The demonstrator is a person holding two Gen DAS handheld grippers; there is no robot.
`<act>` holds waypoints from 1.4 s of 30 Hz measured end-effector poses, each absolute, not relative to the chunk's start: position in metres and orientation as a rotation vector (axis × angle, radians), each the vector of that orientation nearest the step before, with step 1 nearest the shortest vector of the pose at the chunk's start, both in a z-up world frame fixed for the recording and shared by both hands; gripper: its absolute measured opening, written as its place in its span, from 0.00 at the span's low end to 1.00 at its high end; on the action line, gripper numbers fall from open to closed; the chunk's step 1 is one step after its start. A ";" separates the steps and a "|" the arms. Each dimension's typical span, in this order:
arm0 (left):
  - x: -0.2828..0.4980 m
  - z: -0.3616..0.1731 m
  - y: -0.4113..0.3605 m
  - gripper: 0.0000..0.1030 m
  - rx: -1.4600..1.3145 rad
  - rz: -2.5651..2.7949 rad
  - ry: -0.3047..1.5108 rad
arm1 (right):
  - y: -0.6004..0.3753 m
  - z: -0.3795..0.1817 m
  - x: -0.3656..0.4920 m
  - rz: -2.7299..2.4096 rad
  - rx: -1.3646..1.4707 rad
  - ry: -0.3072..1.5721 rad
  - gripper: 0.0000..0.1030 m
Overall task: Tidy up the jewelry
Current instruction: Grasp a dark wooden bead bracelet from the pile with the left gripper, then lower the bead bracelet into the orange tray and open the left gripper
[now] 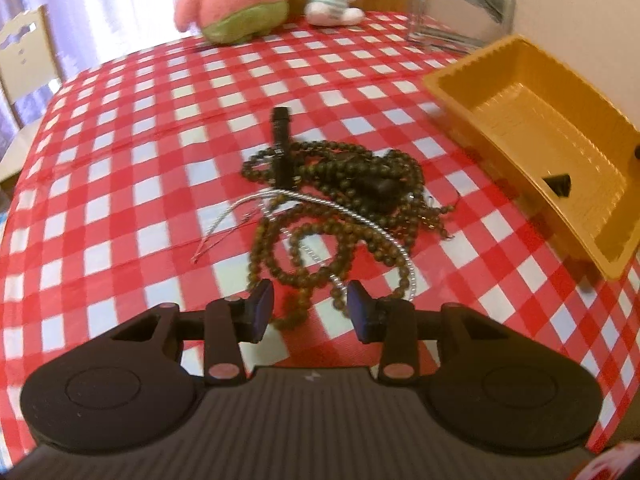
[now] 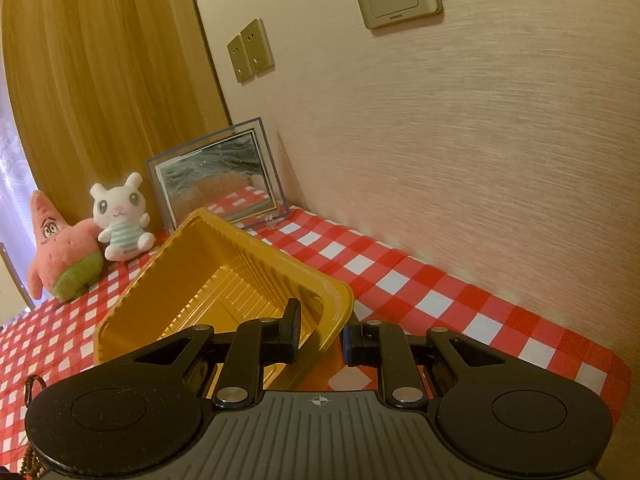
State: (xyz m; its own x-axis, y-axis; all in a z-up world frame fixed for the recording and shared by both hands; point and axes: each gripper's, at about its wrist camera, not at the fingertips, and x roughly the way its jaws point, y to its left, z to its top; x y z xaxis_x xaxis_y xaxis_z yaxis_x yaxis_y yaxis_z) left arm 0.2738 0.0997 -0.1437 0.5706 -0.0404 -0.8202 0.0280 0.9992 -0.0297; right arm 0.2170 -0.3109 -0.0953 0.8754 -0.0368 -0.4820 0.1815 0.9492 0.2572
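Left tongs: part open, nothing between pads, hovering just over near edge of bead tangle, lowest bead loop right below the gap. Right tongs: pinched on near wall of yellow tray, one finger inside, one outside, tray tipped up w/ far end higher.

Landmark = yellow tray. Bead tangle on checked tabletop, just left of tray, not touching. Silver twisted wire hoop threaded thru the beads, curving toward tray side. Black clip-like piece on tangle's far-left side, away from tray. Dark rounded lump mid-pile, nearer tray; can't tell what it is. Tray looks empty except for the right tongs' finger seen inside.

Handling, as judgement: beads small, round, prob. slick; strands limp, light, will drape & drag neighbours along. Single bead likely to squirt out of pads, so better pinch across 2–3 strands where they bunch, or the near loop. Hoop stiffer, springy, thin; may snag beads, lift whole clump. Not fragile-looking, but string could catch. Tray thin plastic, flexes under pinch.
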 end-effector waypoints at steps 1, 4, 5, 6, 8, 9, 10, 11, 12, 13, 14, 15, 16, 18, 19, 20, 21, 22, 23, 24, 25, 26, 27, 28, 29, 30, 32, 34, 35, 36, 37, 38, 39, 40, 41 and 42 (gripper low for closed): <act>0.278 -0.146 0.097 0.32 -0.004 -0.048 0.965 | -0.311 -0.096 0.217 -0.116 0.302 0.493 0.19; 0.286 -0.149 0.091 0.28 0.012 -0.065 0.963 | -0.312 -0.096 0.217 -0.117 0.302 0.495 0.19; 0.289 -0.150 0.089 0.26 0.019 -0.067 0.960 | -0.312 -0.096 0.218 -0.117 0.301 0.494 0.19; 0.292 -0.151 0.088 0.24 0.028 -0.067 0.960 | -0.312 -0.096 0.217 -0.117 0.301 0.494 0.19; 0.297 -0.153 0.084 0.23 0.058 -0.072 0.956 | -0.312 -0.096 0.217 -0.116 0.302 0.495 0.19; 0.300 -0.154 0.082 0.21 0.076 -0.075 0.955 | -0.312 -0.096 0.217 -0.116 0.302 0.494 0.19; 0.302 -0.155 0.081 0.21 0.091 -0.078 0.958 | -0.312 -0.096 0.217 -0.117 0.301 0.494 0.19; 0.306 -0.158 0.079 0.20 0.106 -0.082 0.966 | -0.311 -0.096 0.217 -0.118 0.301 0.494 0.19; 0.308 -0.160 0.078 0.18 0.120 -0.086 0.972 | -0.312 -0.096 0.217 -0.117 0.302 0.494 0.19; 0.308 -0.160 0.076 0.17 0.131 -0.096 0.972 | -0.312 -0.096 0.217 -0.117 0.301 0.494 0.19; 0.309 -0.161 0.074 0.13 0.143 -0.107 0.971 | -0.311 -0.096 0.217 -0.116 0.301 0.494 0.19; 0.310 -0.161 0.073 0.10 0.152 -0.113 0.970 | -0.312 -0.096 0.217 -0.115 0.299 0.493 0.19; 0.310 -0.161 0.072 0.09 0.155 -0.115 0.970 | -0.312 -0.096 0.217 -0.115 0.299 0.493 0.19; 0.310 -0.160 0.072 0.06 0.143 -0.117 0.971 | -0.313 -0.097 0.217 -0.114 0.301 0.495 0.19; 0.310 -0.159 0.073 0.06 0.136 -0.117 0.970 | -0.313 -0.097 0.217 -0.114 0.301 0.494 0.19; 0.309 -0.156 0.075 0.06 0.122 -0.119 0.966 | -0.313 -0.096 0.217 -0.114 0.300 0.494 0.19; 0.307 -0.152 0.076 0.06 0.108 -0.121 0.958 | -0.313 -0.096 0.217 -0.113 0.300 0.494 0.19; 0.306 -0.148 0.078 0.06 0.097 -0.123 0.950 | -0.314 -0.096 0.217 -0.113 0.301 0.493 0.19; 0.305 -0.142 0.078 0.06 0.086 -0.125 0.939 | -0.313 -0.096 0.217 -0.113 0.301 0.493 0.19; 0.303 -0.136 0.079 0.06 0.077 -0.127 0.928 | -0.313 -0.096 0.217 -0.113 0.302 0.494 0.19; 0.302 -0.130 0.080 0.06 0.064 -0.129 0.915 | -0.313 -0.096 0.217 -0.113 0.303 0.493 0.19; 0.300 -0.123 0.080 0.06 0.046 -0.133 0.902 | -0.313 -0.096 0.217 -0.113 0.301 0.493 0.19; 0.299 -0.117 0.081 0.06 0.027 -0.136 0.889 | -0.313 -0.096 0.217 -0.114 0.301 0.494 0.19; 0.298 -0.110 0.081 0.06 0.007 -0.144 0.877 | -0.313 -0.096 0.217 -0.113 0.302 0.494 0.19; 0.296 -0.102 0.081 0.06 -0.016 -0.155 0.864 | -0.313 -0.096 0.216 -0.113 0.302 0.493 0.19; 0.295 -0.095 0.080 0.06 -0.036 -0.169 0.852 | -0.313 -0.096 0.216 -0.112 0.303 0.493 0.19; 0.292 -0.082 0.072 0.06 -0.064 -0.212 0.824 | -0.313 -0.096 0.216 -0.112 0.302 0.493 0.19; 0.290 -0.069 0.061 0.06 -0.081 -0.255 0.796 | -0.312 -0.095 0.215 -0.112 0.303 0.493 0.19; 0.290 -0.064 0.054 0.06 -0.090 -0.284 0.784 | -0.311 -0.095 0.215 -0.111 0.303 0.492 0.19; 0.291 -0.060 0.047 0.06 -0.094 -0.306 0.773 | -0.312 -0.094 0.215 -0.108 0.303 0.492 0.19; 0.292 -0.056 0.040 0.06 -0.101 -0.327 0.763 | -0.310 -0.094 0.214 -0.107 0.301 0.492 0.19; 0.293 -0.053 0.032 0.06 -0.114 -0.360 0.754 | -0.309 -0.093 0.213 -0.105 0.300 0.491 0.19; 0.295 -0.051 0.024 0.06 -0.125 -0.391 0.747 | -0.309 -0.092 0.213 -0.103 0.298 0.490 0.19; 0.296 -0.049 0.015 0.06 -0.129 -0.416 0.742 | -0.308 -0.092 0.212 -0.100 0.294 0.488 0.19; 0.298 -0.048 0.006 0.06 -0.129 -0.441 0.737 | -0.308 -0.092 0.212 -0.098 0.292 0.487 0.19; 0.300 -0.048 -0.004 0.06 -0.131 -0.467 0.733 | -0.307 -0.091 0.212 -0.096 0.291 0.487 0.19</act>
